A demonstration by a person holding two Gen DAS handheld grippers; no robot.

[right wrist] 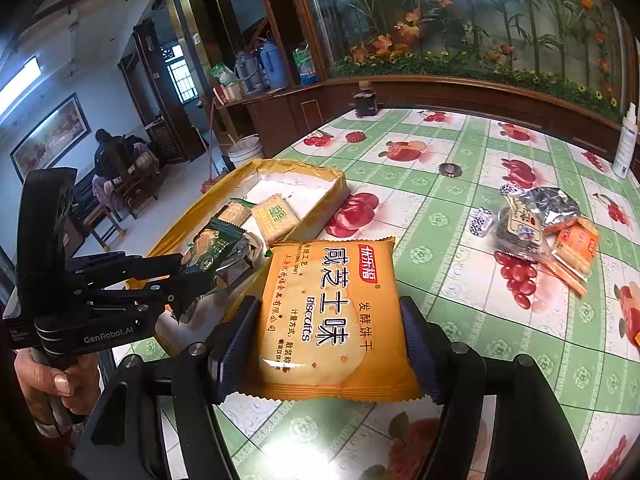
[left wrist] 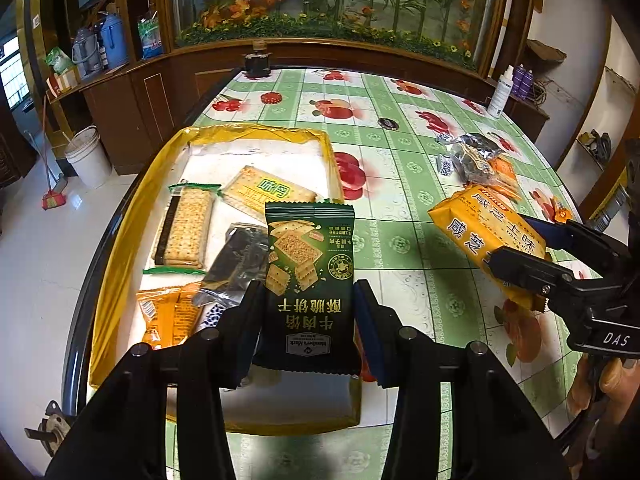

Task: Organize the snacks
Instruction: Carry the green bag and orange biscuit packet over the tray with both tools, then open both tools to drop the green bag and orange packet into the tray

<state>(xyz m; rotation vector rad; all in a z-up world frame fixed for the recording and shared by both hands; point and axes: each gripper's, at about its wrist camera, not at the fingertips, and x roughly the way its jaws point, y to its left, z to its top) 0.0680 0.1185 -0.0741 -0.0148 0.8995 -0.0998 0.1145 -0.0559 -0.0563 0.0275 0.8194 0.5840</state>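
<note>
We pinch light, crinkly, crush-prone packets by their edges: left gripper (left wrist: 308,316) jaws clamp the green packet (left wrist: 309,280), right gripper (right wrist: 326,344) jaws the orange packet (right wrist: 332,316).

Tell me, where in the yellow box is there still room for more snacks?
The far end of the yellow box is bare white, between its far wall and the yellow cracker pack. The near end is also bare, under the green pack in the left gripper. The middle is crowded with packs.
</note>
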